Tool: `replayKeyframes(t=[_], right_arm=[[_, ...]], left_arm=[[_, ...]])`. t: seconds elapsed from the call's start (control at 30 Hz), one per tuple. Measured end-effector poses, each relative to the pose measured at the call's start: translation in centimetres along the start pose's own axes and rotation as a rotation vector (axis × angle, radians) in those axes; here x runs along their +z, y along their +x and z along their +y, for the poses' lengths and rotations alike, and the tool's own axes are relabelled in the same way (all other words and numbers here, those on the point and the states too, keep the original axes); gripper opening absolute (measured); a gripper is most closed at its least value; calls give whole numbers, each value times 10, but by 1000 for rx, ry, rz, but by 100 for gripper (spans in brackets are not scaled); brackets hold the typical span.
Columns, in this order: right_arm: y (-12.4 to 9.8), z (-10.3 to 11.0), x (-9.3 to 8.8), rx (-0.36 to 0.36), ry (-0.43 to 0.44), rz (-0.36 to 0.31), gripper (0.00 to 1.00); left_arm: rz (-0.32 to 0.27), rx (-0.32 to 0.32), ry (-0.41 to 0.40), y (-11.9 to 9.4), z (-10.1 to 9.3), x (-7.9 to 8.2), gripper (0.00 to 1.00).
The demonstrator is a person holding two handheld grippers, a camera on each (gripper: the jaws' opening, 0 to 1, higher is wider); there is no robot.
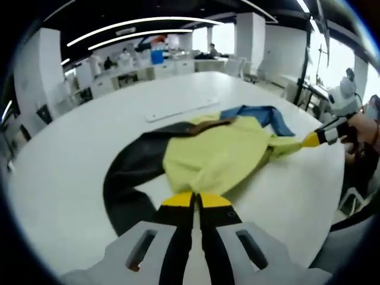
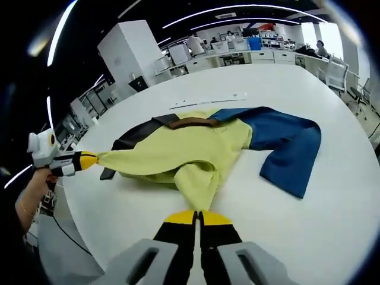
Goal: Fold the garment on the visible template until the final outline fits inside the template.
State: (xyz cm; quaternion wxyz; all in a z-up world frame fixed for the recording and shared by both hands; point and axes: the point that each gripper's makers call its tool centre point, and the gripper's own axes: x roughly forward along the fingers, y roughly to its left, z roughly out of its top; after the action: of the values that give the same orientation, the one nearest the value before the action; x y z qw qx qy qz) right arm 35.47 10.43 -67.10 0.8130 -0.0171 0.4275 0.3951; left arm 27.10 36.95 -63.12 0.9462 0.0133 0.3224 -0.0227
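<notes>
- Left gripper view: black sleeve (image 1: 127,178) lies at left on the white table (image 1: 71,154); left gripper (image 1: 195,200), jaws pressed together, pinches the hem of the garment (image 1: 219,154); blue sleeve (image 1: 264,116) beyond; right gripper (image 1: 309,140) grips a yellow corner at right.
- Right gripper view: left gripper (image 2: 90,160) pinches a corner at left; garment (image 2: 190,148) mid-table; right gripper (image 2: 198,217) clamps yellow fabric; blue sleeve (image 2: 288,148) at right.
</notes>
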Motion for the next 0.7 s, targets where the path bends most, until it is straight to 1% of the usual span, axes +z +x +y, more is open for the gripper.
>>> replayKeyframes(t=[0.13, 0.2, 0.27, 0.37, 0.5, 0.7], right_arm=[[-9, -3, -5, -5, -4, -4, 0], [-15, -4, -6, -7, -11, -6, 0], [-20, -3, -8, 5, -26, -7, 0], [-30, -1, -13, 28, -75, -6, 0], [-40, -5, -22, 37, -92, 3, 0], [-51, -9, -35, 45, -142, 15, 0]], left_arm=[[-9, -1, -1, -14, -3, -1, 0], [-12, -3, -4, -21, -5, -4, 0], [-9, -4, 4, -26, -6, -8, 0], [2, -13, -13, -35, -10, -16, 0], [16, -18, -23, -45, -14, -28, 0], [35, -25, -40, -53, -19, -43, 0]])
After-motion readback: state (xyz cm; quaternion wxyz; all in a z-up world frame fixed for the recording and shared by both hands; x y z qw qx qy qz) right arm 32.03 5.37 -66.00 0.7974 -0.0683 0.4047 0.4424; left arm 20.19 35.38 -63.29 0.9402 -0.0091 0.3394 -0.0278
